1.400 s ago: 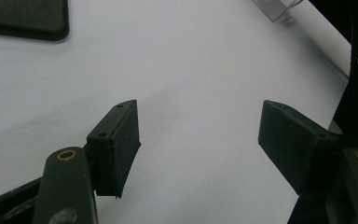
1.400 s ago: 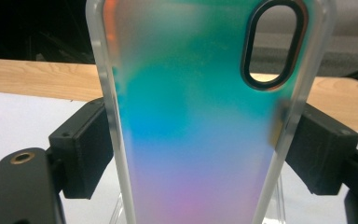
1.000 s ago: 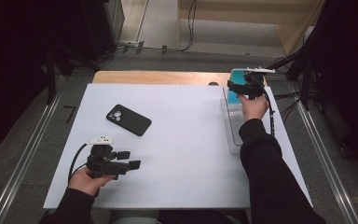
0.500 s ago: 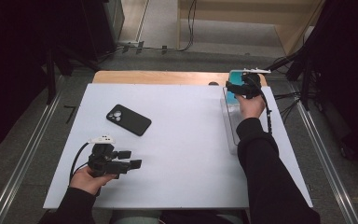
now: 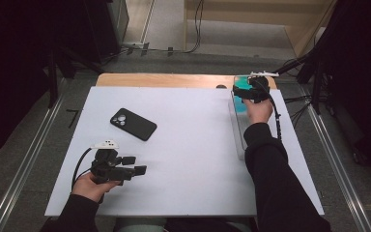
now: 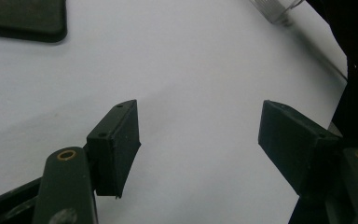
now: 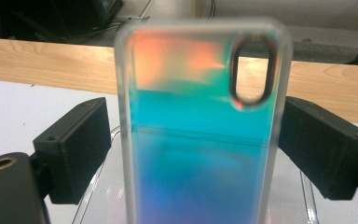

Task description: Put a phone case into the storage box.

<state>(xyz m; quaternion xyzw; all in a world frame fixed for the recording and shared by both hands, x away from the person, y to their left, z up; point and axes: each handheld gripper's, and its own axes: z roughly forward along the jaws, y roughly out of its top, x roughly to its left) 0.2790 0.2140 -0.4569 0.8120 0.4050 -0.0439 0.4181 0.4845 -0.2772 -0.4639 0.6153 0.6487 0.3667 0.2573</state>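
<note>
We see the right gripper at two o'clock, jaws just opened and flanking, without gripping, the iridescent translucent phone case standing in the clear plastic tray; the left gripper waits wide open and empty.

Black phone face down on the white table, wooden board along its far edge.

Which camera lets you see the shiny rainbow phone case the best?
The right gripper view: the phone case stands upright and close between that gripper's jaws, showing its rainbow sheen and camera cutout. In the high view it is a small teal patch by the right gripper at the table's far right. The left gripper view looks elsewhere.
</note>
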